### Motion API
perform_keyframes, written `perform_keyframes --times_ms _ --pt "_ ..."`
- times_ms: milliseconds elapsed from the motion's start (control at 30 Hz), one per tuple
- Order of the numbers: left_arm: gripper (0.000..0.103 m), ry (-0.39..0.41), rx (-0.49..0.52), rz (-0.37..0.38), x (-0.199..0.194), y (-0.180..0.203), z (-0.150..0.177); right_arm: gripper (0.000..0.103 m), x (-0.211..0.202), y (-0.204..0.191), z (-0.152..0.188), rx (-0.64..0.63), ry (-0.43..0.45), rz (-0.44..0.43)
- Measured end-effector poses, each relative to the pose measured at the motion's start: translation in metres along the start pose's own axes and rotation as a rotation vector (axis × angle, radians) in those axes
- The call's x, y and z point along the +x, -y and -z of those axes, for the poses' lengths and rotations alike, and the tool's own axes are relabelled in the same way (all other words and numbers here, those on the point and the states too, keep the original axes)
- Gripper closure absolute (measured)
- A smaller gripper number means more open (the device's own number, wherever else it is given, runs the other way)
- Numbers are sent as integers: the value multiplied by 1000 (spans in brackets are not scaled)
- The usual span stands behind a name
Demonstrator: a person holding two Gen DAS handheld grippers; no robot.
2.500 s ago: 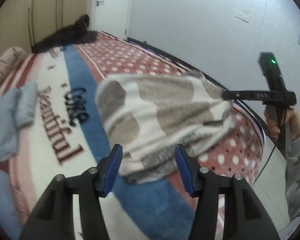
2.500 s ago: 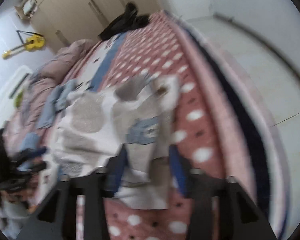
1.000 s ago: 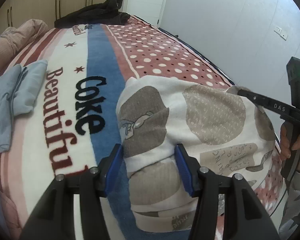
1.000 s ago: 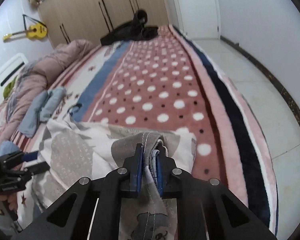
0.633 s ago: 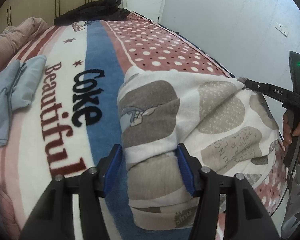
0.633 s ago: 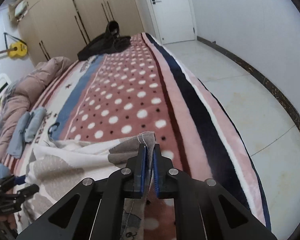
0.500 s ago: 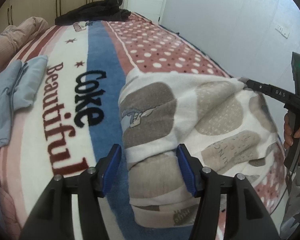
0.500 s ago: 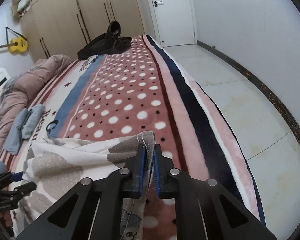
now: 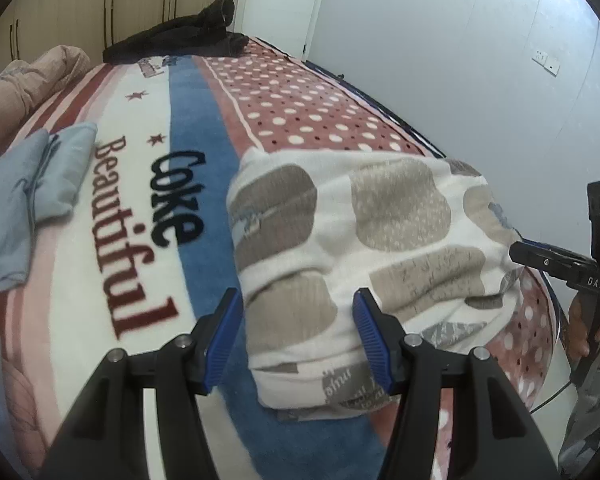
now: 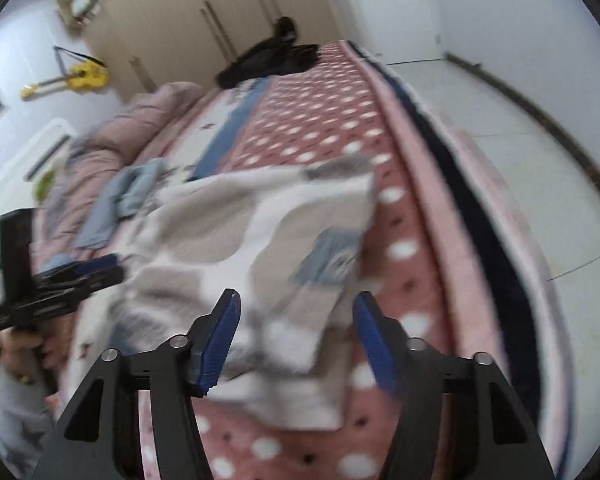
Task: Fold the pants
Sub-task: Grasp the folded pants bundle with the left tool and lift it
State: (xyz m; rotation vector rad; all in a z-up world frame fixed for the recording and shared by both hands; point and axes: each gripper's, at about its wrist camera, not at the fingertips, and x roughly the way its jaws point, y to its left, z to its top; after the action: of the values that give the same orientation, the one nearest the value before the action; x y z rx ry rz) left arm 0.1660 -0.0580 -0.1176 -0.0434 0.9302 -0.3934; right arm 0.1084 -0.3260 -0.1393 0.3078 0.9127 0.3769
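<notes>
Right gripper [image 10: 294,334] jaws just opened, straddling the pants [image 10: 260,240], gripping nothing.

One pants [image 9: 364,240], two grippers, one guitar [image 10: 72,79], one black garment [image 9: 180,40].

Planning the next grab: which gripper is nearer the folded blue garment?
Left. The left gripper straddles the pants beside the blue garment; the right gripper is at their far side.

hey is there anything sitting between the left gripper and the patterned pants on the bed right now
Nothing visible does. The left gripper is open, with the near end of the patterned pants lying between its blue pads. The folded blue clothes lie off to the side on the blanket, clear of that path.
</notes>
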Motion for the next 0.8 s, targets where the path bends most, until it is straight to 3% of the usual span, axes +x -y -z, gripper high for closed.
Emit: perform_keyframes --times_ms 67,100,367,500,533,600,633,667,733,800 --pt "50 -7 -2 0 2 0 4 93 -3 -2 9 3 22 -11" --pt "50 -10 -2 -1 2 0 6 96 -4 -2 12 10 29 -18" --pt "48 -34 -16 0 4 -4 21 101 -7 25 20 56 4 122" --pt "47 -23 -15 16 -4 -7 16 98 -12 39 22 99 -37 103" --pt "45 -13 -20 11 -7 -9 12 96 -17 37 19 87 -24 104" --pt "39 15 -34 5 -13 -13 1 74 -24 34 11 73 4 101" --pt "34 25 -46 13 -15 -16 -5 56 -27 32 5 69 20 97" --pt "29 24 -62 35 -14 -19 -10 49 -29 28 0 65 31 91" --pt "29 -1 -122 88 -6 -26 -18 45 -27 24 -10 64 37 55" --pt "29 -32 -180 77 8 -30 -23 34 -19 24 -15 105 32 1"
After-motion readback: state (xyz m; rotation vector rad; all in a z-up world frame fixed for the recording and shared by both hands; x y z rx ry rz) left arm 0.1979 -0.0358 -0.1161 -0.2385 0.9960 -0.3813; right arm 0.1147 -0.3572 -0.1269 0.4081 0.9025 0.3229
